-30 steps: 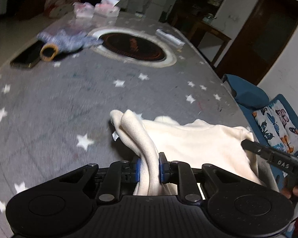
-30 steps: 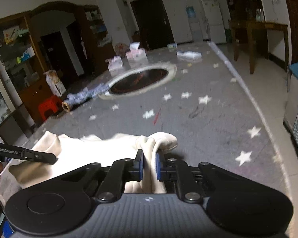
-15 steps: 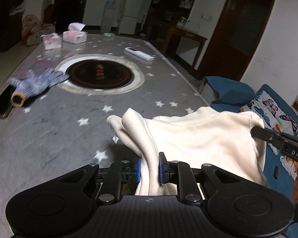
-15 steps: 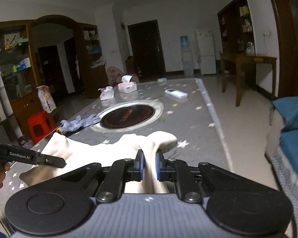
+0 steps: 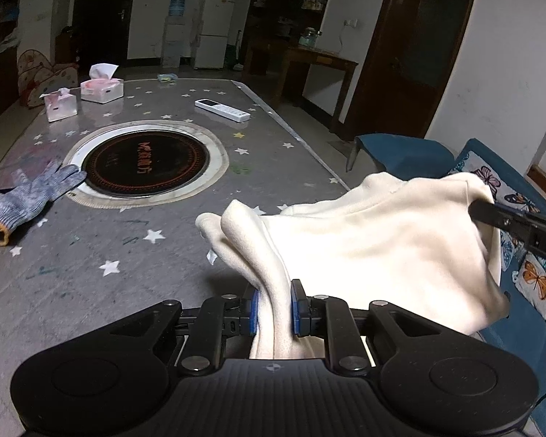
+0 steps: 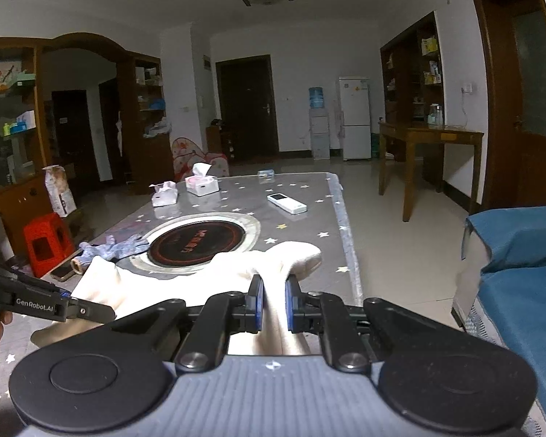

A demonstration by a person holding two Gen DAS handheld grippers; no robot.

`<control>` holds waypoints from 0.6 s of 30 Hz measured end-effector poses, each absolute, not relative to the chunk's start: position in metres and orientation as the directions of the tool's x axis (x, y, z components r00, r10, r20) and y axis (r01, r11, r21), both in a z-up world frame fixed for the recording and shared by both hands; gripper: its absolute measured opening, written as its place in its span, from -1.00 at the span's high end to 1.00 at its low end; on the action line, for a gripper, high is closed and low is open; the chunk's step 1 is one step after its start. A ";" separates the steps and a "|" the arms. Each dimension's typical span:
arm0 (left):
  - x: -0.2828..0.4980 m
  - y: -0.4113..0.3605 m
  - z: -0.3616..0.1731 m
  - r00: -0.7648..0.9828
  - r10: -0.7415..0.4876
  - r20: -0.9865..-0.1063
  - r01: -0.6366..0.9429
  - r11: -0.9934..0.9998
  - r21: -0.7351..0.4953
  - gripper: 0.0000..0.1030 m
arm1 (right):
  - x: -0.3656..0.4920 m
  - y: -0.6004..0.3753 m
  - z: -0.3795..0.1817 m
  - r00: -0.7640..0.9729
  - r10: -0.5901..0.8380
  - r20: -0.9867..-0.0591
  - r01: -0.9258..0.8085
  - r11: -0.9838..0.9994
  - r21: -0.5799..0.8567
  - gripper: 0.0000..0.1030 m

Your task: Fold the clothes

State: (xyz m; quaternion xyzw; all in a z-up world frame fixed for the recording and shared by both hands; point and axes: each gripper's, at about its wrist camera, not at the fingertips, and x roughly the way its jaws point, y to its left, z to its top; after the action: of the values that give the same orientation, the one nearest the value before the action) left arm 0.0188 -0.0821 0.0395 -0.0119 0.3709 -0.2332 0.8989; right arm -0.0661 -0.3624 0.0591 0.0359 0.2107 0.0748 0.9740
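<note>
The cream garment [image 5: 375, 240] is stretched crosswise above the counter [image 5: 134, 255], bunched corners clamped by left tool [image 5: 273, 307] and right tool [image 6: 272, 304].

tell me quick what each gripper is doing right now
Left gripper: shut on the cream garment.
Right gripper: shut on the same garment's other end.

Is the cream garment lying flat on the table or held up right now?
Held up: the cream fleece garment is stretched between the left gripper and right gripper, each pinching a bunched corner.

Both wrist views close, facing along table [image 5: 91, 284]; share burner [image 6: 196, 242].
</note>
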 end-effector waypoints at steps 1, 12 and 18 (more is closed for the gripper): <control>0.021 -0.084 0.039 0.615 -0.426 -0.663 0.411 0.891 -0.191 0.64 | -0.065 -0.364 0.059 0.900 0.158 -0.407 -0.128 0.987 0.100 0.80; 0.034 -0.102 0.024 0.589 -0.405 -0.699 0.414 0.894 -0.169 0.64 | -0.049 -0.374 0.045 0.885 0.142 -0.443 -0.107 0.989 0.101 0.80; 0.038 -0.108 0.018 0.581 -0.395 -0.711 0.418 0.895 -0.155 0.64 | -0.045 -0.378 0.036 0.876 0.137 -0.463 -0.098 0.989 0.107 0.80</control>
State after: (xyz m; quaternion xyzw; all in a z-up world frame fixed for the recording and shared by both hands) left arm 0.0384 -0.1076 0.0181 0.0149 0.3962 -0.2286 0.8891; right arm -0.0452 -0.3777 0.0365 0.0402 0.2417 0.0609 0.9676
